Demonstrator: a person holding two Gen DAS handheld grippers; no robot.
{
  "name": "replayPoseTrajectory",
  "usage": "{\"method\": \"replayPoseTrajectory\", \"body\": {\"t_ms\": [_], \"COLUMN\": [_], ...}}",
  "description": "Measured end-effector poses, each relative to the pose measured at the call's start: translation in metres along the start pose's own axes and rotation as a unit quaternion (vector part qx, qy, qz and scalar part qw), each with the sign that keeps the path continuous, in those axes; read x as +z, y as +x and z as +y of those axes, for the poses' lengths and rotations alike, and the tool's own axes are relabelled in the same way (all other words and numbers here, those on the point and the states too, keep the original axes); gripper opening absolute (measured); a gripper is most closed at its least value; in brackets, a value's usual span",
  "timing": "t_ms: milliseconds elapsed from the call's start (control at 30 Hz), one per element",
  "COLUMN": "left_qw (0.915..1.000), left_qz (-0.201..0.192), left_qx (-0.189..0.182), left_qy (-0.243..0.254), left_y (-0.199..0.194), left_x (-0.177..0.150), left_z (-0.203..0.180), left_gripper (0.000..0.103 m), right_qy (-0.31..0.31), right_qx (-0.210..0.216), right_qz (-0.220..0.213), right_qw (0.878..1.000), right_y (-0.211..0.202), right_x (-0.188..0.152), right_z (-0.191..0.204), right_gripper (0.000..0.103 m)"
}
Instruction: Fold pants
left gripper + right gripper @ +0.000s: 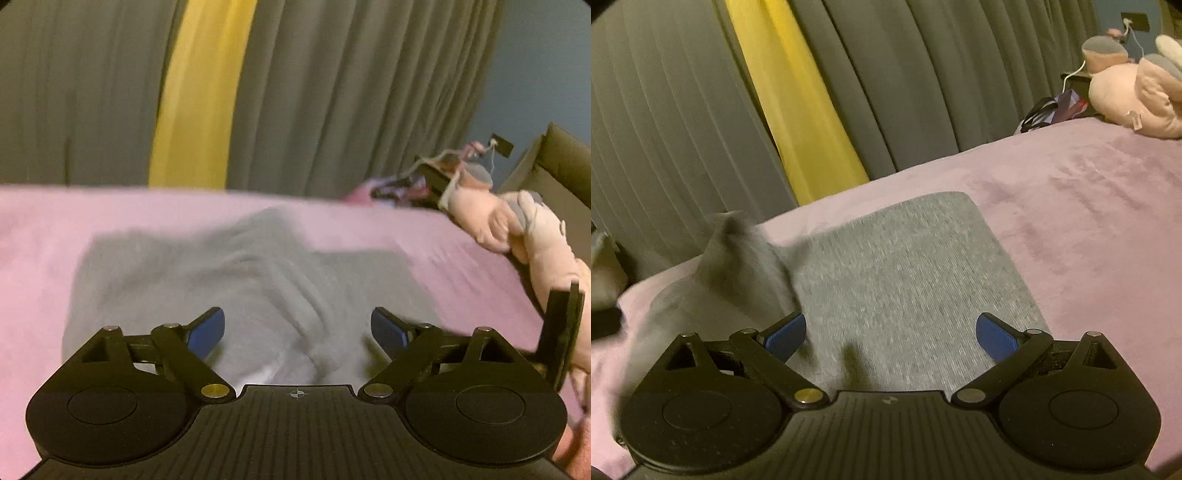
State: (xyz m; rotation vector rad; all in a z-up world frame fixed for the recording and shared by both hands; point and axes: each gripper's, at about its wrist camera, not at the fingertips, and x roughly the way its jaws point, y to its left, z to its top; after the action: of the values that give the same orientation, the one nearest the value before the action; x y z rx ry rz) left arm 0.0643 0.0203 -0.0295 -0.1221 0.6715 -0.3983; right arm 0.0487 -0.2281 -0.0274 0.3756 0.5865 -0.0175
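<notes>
Grey pants [229,288] lie on a pink blanket [40,229]. In the left wrist view they are rumpled, with ridges of cloth running up the middle. My left gripper [297,328] is open and empty just above them. In the right wrist view the pants [908,280] show a flat folded rectangle, with a raised, blurred flap of grey cloth [738,266] at its left. My right gripper [890,338] is open and empty over the near edge of the flat part. The right gripper's body [561,332] shows at the right edge of the left wrist view.
Grey curtains [332,92] with a yellow strip [199,96] hang behind the bed. A pink plush toy [1134,99] lies at the far right of the blanket [1089,206], with dark items [1052,107] and a cable beside it.
</notes>
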Motion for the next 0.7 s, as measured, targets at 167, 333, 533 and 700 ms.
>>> {"method": "replayPoseTrajectory", "body": {"t_ms": [167, 333, 533, 700], "left_qw": [0.9926, 0.9611, 0.9307, 0.9276], "left_qz": [0.016, -0.010, 0.021, 0.027], "left_qx": [0.085, 0.229, 0.225, 0.244], "left_qy": [-0.086, -0.154, -0.288, -0.282], "left_y": [-0.029, -0.069, -0.063, -0.051], "left_x": [-0.001, -0.006, -0.023, -0.023], "left_z": [0.047, 0.108, 0.158, 0.147], "left_gripper": [0.096, 0.098, 0.098, 0.098], "right_qy": [0.039, 0.114, 0.173, 0.177], "right_qx": [0.075, 0.170, 0.198, 0.225], "right_qz": [0.039, 0.117, 0.145, 0.181], "right_qw": [0.996, 0.972, 0.954, 0.941], "right_y": [0.004, 0.028, 0.045, 0.071], "right_x": [0.004, 0.003, 0.011, 0.019], "right_z": [-0.008, -0.011, -0.013, -0.009], "right_gripper": [0.099, 0.099, 0.099, 0.099]}}
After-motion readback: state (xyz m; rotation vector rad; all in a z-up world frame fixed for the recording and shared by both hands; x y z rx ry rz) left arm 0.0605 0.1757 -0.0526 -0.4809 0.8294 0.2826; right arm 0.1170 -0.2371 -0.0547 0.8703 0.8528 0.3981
